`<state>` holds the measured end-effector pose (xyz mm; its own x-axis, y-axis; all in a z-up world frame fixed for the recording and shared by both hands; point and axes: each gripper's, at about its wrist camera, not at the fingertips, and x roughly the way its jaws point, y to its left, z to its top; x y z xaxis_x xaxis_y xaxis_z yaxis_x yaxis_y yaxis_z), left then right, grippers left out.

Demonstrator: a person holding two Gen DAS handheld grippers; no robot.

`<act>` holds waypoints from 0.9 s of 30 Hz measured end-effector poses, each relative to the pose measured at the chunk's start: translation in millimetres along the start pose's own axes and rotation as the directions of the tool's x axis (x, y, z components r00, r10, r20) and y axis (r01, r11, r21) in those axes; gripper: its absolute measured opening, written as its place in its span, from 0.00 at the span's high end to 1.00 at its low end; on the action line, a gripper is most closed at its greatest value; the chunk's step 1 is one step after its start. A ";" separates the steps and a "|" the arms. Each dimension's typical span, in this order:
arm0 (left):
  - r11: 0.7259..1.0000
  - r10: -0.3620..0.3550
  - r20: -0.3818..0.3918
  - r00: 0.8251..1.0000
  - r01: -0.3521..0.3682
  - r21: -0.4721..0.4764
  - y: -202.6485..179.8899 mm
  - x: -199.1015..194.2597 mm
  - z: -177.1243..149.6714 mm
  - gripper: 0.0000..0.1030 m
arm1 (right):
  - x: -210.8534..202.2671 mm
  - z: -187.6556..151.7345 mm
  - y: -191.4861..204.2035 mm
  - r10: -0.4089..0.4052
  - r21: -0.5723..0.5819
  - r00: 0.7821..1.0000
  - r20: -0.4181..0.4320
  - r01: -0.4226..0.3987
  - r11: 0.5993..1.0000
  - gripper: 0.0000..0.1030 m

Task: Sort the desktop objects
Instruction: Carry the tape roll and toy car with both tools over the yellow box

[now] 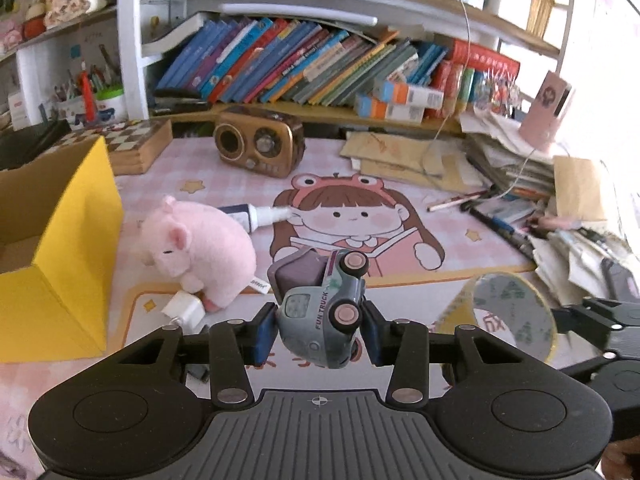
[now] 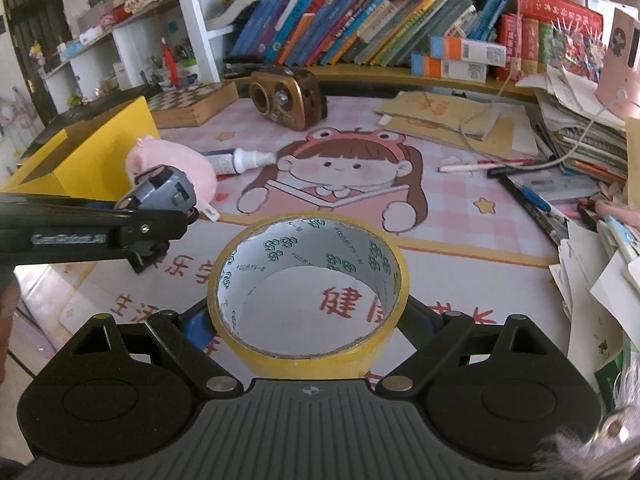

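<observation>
Nearest the lens in the left wrist view: left gripper [image 1: 320, 334], fingers pinching a grey toy truck [image 1: 322, 312] marked "FUN TRUCK". Truck lies on its side between the blue pads [image 1: 264, 336], wheels toward the right pad, nose pointing down toward the camera, long axis running away from the lens along the fingers. It looks clear of the tabletop [image 1: 460, 216].

Right gripper [image 2: 308, 320]: fingers spread wide around a yellow tape roll [image 2: 308, 280], one finger at each flank. Roll's hole faces up and fwd, printed core visible; pads appear to bear on its outer wall, so judged held.

Key relation for next move: yellow cardboard box [image 1: 76, 240] stands to the left of the truck, w/ the pink plush pig [image 1: 196, 256] between truck and box, pig just beside the box wall. Left hand is the nearer to the box; right gripper sits to the right of the left one. A carry toward the box would prob. pass over the pig.

Containers:
- Yellow box: top open, brown inside; contents not visible from either view
- Pen pot on the rear shelf: holds pens, well apart

Other items on tabletop: white spray bottle [image 1: 260, 214] lying flat behind the pig, nozzle toward the mat's cartoon face; brown retro radio [image 1: 258, 146] at rear; white charger plug [image 1: 186, 306] touching the pig's front
</observation>
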<state>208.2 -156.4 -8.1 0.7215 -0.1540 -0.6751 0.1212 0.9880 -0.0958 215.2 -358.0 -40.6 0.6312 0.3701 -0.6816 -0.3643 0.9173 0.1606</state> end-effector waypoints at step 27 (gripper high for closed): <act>0.993 -0.087 0.042 0.995 0.091 -0.080 74.3 -71.0 -46.3 0.59 | -27.5 -11.2 85.2 -0.057 -0.009 0.998 0.002 0.057 0.998 0.13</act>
<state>134.4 -71.4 -1.1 0.7364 -0.2402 -0.6324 0.1308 0.9678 -0.2152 159.1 -291.7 -16.1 0.6521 0.3174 -0.6885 -0.3339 0.9356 0.1151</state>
